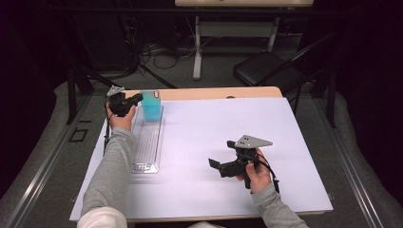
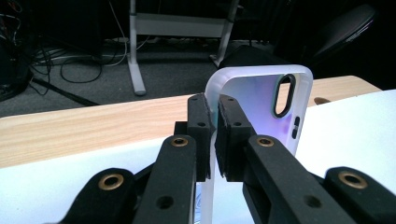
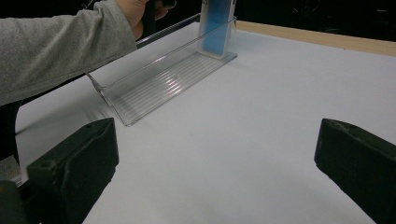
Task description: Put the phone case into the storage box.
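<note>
The left gripper (image 2: 212,135), arm outstretched, pinched the phone case (image 2: 261,109) upright in the clear tray (image 1: 147,142), while the right gripper (image 1: 223,167) rested wide open, empty.

My left gripper (image 1: 134,100) sits in the upper left of the high view, arm stretched forward, jaws pinched nearly together. My right gripper (image 1: 217,166) rests low, right of centre, jaws spread wide and pointing left, hand (image 1: 254,173) wrapped around its handle.
</note>
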A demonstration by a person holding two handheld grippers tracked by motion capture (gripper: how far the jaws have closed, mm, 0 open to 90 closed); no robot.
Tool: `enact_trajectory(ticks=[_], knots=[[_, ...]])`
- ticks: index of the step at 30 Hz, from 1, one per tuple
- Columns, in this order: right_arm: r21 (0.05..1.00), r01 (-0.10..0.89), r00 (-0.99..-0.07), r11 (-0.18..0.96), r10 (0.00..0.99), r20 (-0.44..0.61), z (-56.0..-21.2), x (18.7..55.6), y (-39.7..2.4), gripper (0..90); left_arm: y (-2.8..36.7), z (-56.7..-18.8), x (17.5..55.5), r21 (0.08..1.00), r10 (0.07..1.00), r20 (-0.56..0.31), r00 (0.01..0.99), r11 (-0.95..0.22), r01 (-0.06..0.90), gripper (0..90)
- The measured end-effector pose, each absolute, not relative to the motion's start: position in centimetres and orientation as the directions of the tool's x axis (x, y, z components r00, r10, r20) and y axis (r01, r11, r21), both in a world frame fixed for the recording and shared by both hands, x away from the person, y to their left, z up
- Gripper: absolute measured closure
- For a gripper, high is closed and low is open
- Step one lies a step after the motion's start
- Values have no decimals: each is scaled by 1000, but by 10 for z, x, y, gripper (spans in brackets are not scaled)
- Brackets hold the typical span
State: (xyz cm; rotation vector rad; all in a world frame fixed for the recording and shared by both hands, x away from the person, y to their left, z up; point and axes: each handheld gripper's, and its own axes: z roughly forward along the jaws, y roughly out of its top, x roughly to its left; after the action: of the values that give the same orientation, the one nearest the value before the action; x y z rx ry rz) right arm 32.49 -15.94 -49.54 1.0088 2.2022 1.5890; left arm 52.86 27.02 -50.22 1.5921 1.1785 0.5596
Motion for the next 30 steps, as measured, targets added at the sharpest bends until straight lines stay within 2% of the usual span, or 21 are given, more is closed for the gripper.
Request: enact_trajectory(ticks=[17,30], knots=[[906,387,-733,169,653,191,-496,325,-158,0,270,-502,528,911,898,-181,402,0,411,843],[907,386,-733,168,652,192,-496,325,-158,0,268,-504,529,907,908,-172,382,-5,420,700]])
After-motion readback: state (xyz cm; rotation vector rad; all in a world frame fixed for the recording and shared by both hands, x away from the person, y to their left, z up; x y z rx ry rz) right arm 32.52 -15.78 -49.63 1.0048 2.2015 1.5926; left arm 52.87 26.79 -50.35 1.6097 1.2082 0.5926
